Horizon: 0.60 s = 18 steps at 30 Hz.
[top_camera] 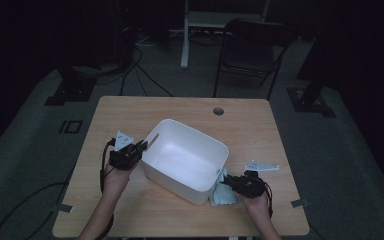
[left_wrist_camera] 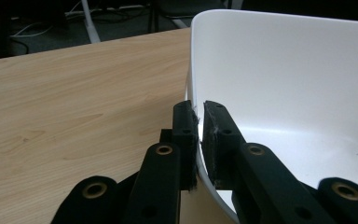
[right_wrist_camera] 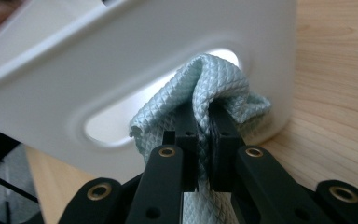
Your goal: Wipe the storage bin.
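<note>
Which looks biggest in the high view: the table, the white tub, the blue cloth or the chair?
1. Table
2. White tub and chair: look alike, and the chair is farther away, so unsure
3. Blue cloth

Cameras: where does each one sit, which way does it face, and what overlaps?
High view: above the person's side, looking forward and down on the table; forearms, left gripper and right gripper show.
Left gripper view: on the left gripper, looking along its jaws, shut on the rim of the bin.
Right gripper view: on the right gripper, facing the bin's outer wall; jaws shut on the cloth at the handle slot.
Shared: all three show the bin and the table.
</note>
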{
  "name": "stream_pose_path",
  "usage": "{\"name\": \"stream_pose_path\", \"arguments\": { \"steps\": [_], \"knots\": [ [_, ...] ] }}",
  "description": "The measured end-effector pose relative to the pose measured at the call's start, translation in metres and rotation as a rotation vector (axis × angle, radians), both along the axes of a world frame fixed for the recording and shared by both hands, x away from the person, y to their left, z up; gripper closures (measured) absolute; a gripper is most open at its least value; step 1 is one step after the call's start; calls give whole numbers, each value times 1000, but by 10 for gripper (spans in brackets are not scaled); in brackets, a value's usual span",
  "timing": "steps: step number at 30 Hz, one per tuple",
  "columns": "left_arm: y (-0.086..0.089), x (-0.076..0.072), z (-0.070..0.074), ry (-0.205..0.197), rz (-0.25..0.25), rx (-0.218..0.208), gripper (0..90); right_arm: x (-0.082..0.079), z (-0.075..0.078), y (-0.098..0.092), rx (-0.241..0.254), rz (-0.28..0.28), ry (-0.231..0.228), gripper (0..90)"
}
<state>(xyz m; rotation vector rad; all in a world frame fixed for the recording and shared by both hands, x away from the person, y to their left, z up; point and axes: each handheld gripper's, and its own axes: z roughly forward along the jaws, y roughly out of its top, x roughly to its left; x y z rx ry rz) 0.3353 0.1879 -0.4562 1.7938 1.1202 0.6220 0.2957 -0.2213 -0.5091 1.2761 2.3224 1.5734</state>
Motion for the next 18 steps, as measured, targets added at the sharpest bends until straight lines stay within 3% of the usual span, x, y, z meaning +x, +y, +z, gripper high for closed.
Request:
{"name": "stream_pose_path", "arguments": {
  "steps": [3,7,10,14,18],
  "knots": [
    [1,0,0,1,1,1,840,3,-11,4,-58,-12,37,848],
    [1,0,0,-5,8,10,835,12,-22,4,-43,-22,79,848],
    [-2,-2,0,-13,39,21,837,11,-21,3,-27,-19,95,847],
    [-2,-3,0,-14,46,17,840,-7,-2,3,23,21,46,847],
    [-1,-3,0,-3,35,1,843,-12,-1,10,-1,12,22,847]
  ]
}}
